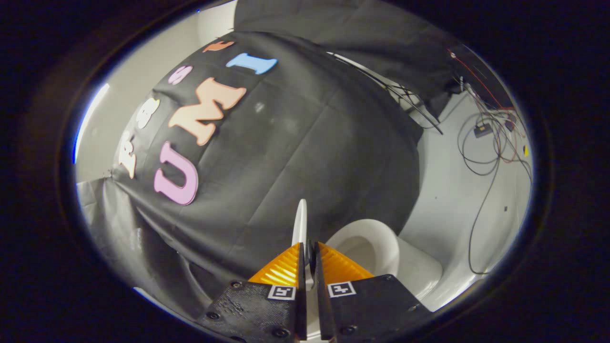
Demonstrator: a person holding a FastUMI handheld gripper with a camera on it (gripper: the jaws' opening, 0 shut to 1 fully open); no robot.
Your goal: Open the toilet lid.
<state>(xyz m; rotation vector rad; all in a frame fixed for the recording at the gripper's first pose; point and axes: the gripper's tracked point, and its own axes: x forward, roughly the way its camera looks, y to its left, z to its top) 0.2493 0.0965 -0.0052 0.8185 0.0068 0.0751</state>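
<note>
While the two fingers (286, 269) press together from either side, the gripper (309, 259) at the bottom centre of the frame pinches the thin edge of the toilet lid (300, 224), which rises as a narrow white blade straight up from between the tips, seen edge-on and standing raised off the bowl. Just right of the fingers, at the lower right of centre, the white toilet bowl (369, 245) lies open, its rounded rim and hollow showing, with the toilet's white body sloping away toward the lower right. Behind the lid and bowl, the black cloth wall (305, 143) spreads across the middle of the frame. At the right side, a pale floor (448, 200) carries loose cables (481, 157) that trail down from the upper right
</note>
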